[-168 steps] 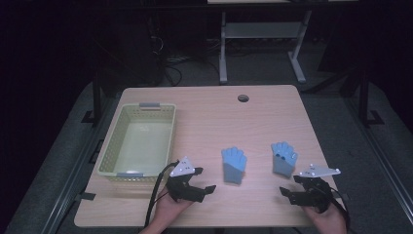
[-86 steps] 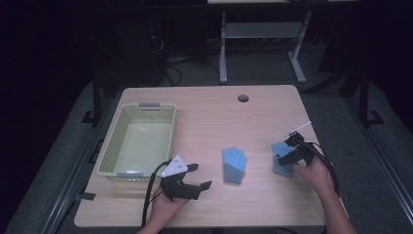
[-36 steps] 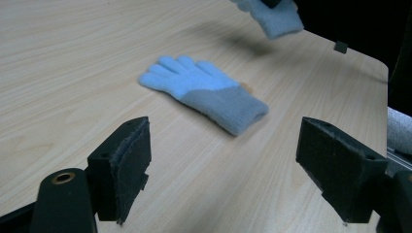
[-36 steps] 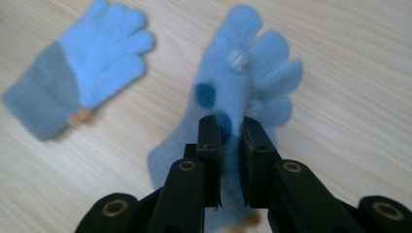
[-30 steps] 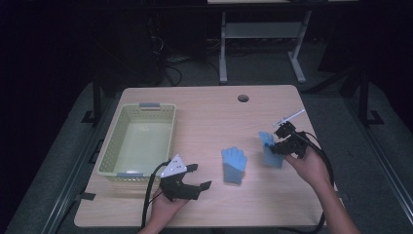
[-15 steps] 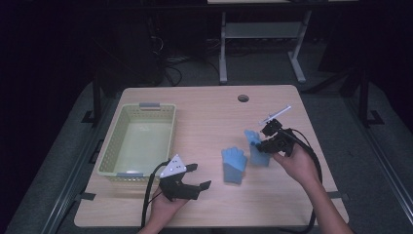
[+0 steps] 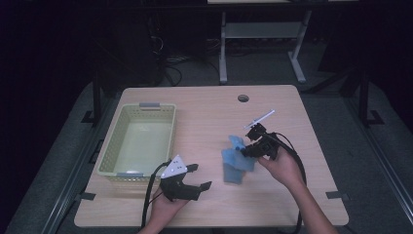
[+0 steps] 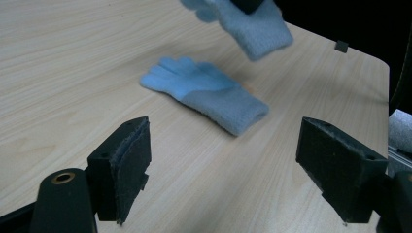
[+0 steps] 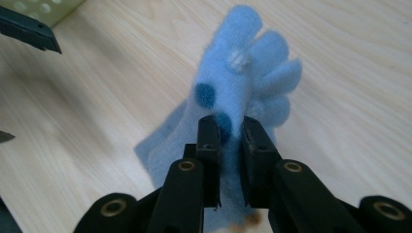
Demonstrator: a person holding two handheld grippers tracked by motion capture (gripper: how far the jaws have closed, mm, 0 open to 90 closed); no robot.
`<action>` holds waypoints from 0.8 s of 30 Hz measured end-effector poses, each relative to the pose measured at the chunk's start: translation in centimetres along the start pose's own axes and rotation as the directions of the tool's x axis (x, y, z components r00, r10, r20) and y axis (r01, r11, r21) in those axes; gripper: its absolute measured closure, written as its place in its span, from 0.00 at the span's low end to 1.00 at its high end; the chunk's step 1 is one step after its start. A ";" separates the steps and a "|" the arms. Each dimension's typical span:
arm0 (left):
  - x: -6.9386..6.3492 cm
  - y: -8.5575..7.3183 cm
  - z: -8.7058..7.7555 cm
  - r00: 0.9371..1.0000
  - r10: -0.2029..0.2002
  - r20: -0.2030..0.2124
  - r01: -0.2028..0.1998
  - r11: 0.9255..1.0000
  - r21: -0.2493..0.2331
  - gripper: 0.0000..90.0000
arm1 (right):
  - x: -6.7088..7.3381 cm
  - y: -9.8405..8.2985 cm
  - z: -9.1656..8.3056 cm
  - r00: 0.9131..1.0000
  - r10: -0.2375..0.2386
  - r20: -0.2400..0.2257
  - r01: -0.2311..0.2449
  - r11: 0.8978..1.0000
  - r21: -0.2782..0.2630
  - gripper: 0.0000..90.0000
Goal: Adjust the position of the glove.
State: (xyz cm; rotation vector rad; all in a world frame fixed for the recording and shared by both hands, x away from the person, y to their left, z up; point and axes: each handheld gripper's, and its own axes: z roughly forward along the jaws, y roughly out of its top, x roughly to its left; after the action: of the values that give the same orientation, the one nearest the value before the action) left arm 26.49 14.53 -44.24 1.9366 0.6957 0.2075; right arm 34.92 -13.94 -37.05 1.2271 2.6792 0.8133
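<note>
High view: bare tabletop [image 7: 204, 105] beyond held glove [image 7: 237, 142].

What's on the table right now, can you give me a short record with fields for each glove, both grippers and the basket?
held glove: light blue, pinched in the right gripper, hanging above the table
lying glove: light blue, flat on the table, untouched
right gripper: shut on the held glove
left gripper: open, jaws wide, near the front edge, pointing at the lying glove
basket: pale green, at the table's left side
</note>
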 end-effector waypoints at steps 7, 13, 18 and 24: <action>-0.1 0.1 -0.1 1.000 -0.002 -0.004 0.002 1.000 -0.011 0.22 | 0.4 0.0 1.5 1.000 0.018 -0.013 -0.017 1.000 0.020 0.89; -0.1 0.1 -0.2 1.000 0.001 -0.004 -0.001 1.000 -0.015 0.22 | 0.8 -0.1 2.6 1.000 0.016 -0.021 -0.015 0.999 0.041 0.88; -0.2 0.1 -0.2 1.000 0.010 -0.005 -0.010 1.000 -0.017 0.22 | 1.3 -0.1 3.6 0.999 0.013 -0.041 -0.011 0.998 0.058 0.88; -0.2 0.1 -0.3 1.000 0.008 0.000 -0.008 1.000 -0.021 0.22 | 1.3 -0.2 4.1 0.997 0.037 -0.062 -0.033 0.997 0.068 0.88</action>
State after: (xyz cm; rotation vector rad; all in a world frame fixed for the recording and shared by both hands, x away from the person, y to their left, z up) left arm 26.21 14.58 -44.00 1.9192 0.6830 0.2186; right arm 35.09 -11.35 -40.50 1.2874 2.7646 0.7858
